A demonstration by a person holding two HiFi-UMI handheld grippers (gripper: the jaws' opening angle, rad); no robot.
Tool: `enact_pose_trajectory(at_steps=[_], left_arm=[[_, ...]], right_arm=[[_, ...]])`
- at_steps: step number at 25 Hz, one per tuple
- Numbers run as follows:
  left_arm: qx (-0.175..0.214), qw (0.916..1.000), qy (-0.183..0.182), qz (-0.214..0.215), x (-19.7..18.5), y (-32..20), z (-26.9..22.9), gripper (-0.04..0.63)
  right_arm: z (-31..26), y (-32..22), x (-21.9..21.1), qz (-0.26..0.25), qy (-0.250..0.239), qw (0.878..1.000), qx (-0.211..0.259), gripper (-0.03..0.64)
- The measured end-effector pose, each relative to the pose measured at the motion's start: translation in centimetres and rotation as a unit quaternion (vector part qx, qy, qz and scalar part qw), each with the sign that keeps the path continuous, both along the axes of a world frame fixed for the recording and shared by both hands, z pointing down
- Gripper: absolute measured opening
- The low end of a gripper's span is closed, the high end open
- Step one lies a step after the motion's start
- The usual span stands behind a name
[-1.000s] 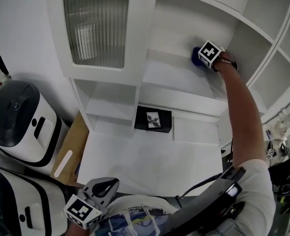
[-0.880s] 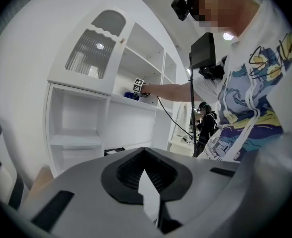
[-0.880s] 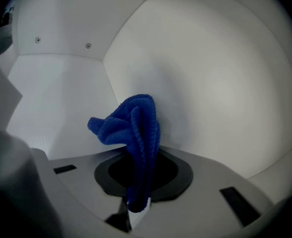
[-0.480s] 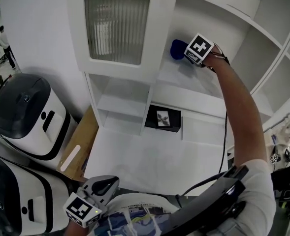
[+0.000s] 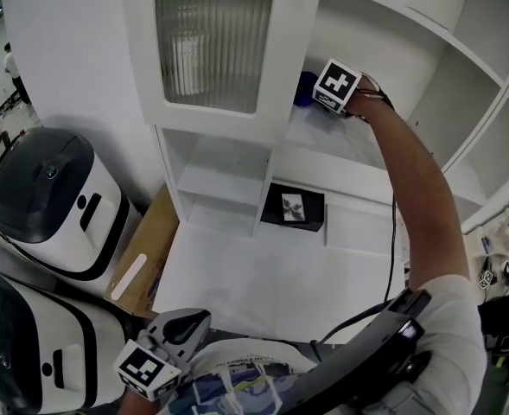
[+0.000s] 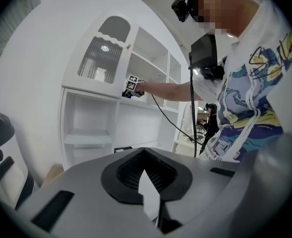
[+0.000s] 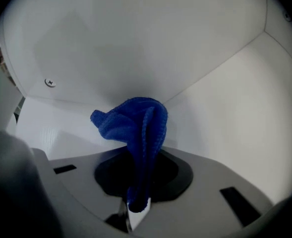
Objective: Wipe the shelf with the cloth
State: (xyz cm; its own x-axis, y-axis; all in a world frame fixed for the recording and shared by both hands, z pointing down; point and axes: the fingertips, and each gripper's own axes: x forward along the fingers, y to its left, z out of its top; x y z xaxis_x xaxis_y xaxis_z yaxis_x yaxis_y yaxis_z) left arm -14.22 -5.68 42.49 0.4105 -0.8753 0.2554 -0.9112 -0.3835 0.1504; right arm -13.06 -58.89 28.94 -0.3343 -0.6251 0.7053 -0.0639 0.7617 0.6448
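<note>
A bunched blue cloth [image 7: 136, 128] is pinched in my right gripper [image 7: 136, 209], whose jaws are shut on it. In the head view the right gripper [image 5: 323, 93] reaches into the upper open shelf [image 5: 345, 141] of a white cabinet, pressing the blue cloth [image 5: 305, 87] into the shelf's left back corner beside the cabinet door. The left gripper view shows that gripper with its marker cube [image 6: 132, 85] far off at the shelf. My left gripper [image 5: 178, 335] hangs low near my body, its jaws shut with nothing between them [image 6: 150, 202].
A white cabinet door with ribbed glass [image 5: 209, 46] stands left of the shelf. A black box [image 5: 295, 207] lies on the lower counter. Two white-and-black appliances [image 5: 42, 197] sit at left beside a cardboard sheet [image 5: 146, 249]. More open shelves [image 5: 487, 102] extend right.
My right gripper has slid the blue cloth leftward along the shelf, from its middle to the left back corner. The left gripper has stayed in place.
</note>
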Motion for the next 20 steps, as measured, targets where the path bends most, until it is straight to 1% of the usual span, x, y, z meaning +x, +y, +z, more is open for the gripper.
enact_pose_trajectory(at_steps=[3,6,11,17,20], left_arm=[[0.002,0.9999,0.001,0.01,0.5,-0.6,0.0,0.003],[0.004,0.9996,0.0,0.029,1.2,-1.2,0.2,0.003],[0.001,0.9988,0.006,0.048,2.0,-2.4,0.4,0.003],[0.011,0.9969,0.012,0.077,3.6,-3.6,0.3,0.003],[0.01,0.9964,0.012,0.083,3.9,-3.8,0.4,0.003]], right_arm=[[0.0,-1.0,2.3,0.015,0.006,1.0,0.003,0.067],[0.1,-2.1,5.3,0.036,0.013,0.999,0.004,0.067],[0.1,-3.3,10.5,0.075,0.03,0.997,0.012,0.067],[0.5,-4.8,17.4,0.13,0.07,0.989,0.02,0.067],[0.6,-5.3,19.8,0.152,0.082,0.985,0.022,0.067]])
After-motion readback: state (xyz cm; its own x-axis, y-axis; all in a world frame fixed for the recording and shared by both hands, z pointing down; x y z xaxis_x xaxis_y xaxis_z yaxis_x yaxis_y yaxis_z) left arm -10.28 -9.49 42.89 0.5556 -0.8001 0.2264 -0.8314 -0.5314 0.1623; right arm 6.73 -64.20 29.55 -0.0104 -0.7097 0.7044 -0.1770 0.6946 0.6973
